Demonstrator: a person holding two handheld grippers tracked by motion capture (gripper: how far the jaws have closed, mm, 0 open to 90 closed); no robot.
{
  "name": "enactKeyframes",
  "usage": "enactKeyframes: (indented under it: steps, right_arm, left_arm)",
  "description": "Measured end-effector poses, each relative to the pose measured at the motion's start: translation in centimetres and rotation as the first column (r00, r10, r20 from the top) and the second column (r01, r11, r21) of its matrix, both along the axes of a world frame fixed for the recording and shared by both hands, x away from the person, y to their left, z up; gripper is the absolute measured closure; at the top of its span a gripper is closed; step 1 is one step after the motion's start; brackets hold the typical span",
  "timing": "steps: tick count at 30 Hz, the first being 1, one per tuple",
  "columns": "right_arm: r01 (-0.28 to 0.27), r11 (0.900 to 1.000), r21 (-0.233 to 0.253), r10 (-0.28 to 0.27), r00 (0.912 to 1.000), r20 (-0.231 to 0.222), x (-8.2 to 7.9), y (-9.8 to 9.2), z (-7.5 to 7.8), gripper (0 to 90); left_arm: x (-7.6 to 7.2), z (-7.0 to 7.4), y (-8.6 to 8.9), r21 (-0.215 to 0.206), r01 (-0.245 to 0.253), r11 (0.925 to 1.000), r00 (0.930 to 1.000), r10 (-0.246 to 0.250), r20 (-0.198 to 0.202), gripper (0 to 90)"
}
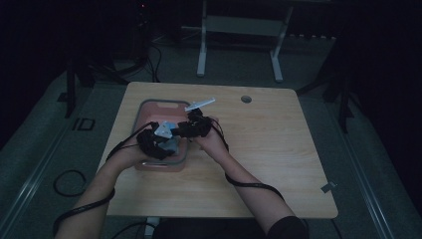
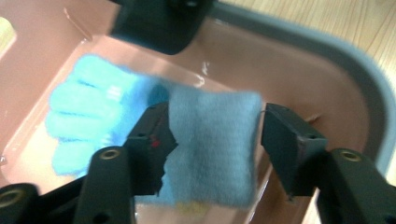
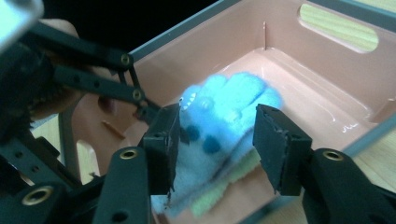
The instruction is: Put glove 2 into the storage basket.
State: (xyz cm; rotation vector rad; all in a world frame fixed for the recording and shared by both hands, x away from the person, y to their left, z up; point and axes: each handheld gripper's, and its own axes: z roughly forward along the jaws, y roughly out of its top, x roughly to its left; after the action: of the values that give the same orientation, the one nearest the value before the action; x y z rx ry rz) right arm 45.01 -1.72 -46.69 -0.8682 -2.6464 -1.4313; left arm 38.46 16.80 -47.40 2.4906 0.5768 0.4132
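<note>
A pink bin (image 1: 158, 102) with a grey rim stands on the wooden table, left of centre. In it lies a fuzzy light-blue sock (image 2: 88, 116) with dark dots (image 3: 224, 107), and a duller blue cloth part (image 2: 212, 154) rises from it. My left gripper (image 1: 158, 142) is down in the bin; its jaws (image 2: 212, 121) stand apart on either side of that cloth, with a slim gap at the right jaw. My right gripper (image 1: 188, 128) reaches in from the other side, and its jaws (image 3: 215, 121) stand apart astride the sock's toe end. A yellow-green piece (image 3: 219, 186) lies under the sock.
The bin's walls (image 3: 224, 32) have handle slots and close in tightly around both grippers. The two grippers are a short way apart, the right one's body (image 2: 159, 23) just beyond the left jaws. A round grommet (image 1: 246, 98) sits at the table's far side.
</note>
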Motion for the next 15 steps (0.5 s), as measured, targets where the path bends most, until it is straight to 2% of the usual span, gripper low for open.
enactKeyframes:
  steps: [5, 7, 9, 12, 15]
  right_arm:
    - [-0.019, 1.000, -0.007, 0.019, 0.9994, 0.029, -0.6, -1.0, 0.4, 44.5]
    - [-0.033, 0.999, -0.017, 0.034, 0.9984, 0.044, -0.8, -1.3, 0.5, 39.4]
    - [-0.037, 0.999, -0.019, 0.038, 0.9976, 0.057, -1.0, -1.6, 0.6, 35.7]
    - [-0.054, 0.998, -0.015, 0.055, 0.9964, 0.065, -1.3, -2.0, 0.7, 28.5]
    - [-0.062, 0.998, 0.000, 0.062, 0.9964, 0.058, -1.2, -2.5, 0.7, 24.9]
  left_arm:
    - [-0.2, 0.8, -0.2, -0.058, -0.058, 0.9966, 0.9983, 0.058, 0.007, 21.9]
    - [-0.3, 0.9, -0.2, -0.089, -0.062, 0.9941, 0.9980, 0.061, -0.016, 13.6]
    - [-0.4, 1.0, -0.3, -0.101, -0.070, 0.9925, 0.9975, 0.069, -0.015, 8.3]
    - [-0.5, 1.2, -0.5, -0.131, -0.083, 0.9879, 0.9965, 0.080, -0.024, 3.1]
    - [-0.7, 1.2, -1.0, -0.137, -0.074, 0.9878, 0.9971, 0.071, -0.026, 2.2]
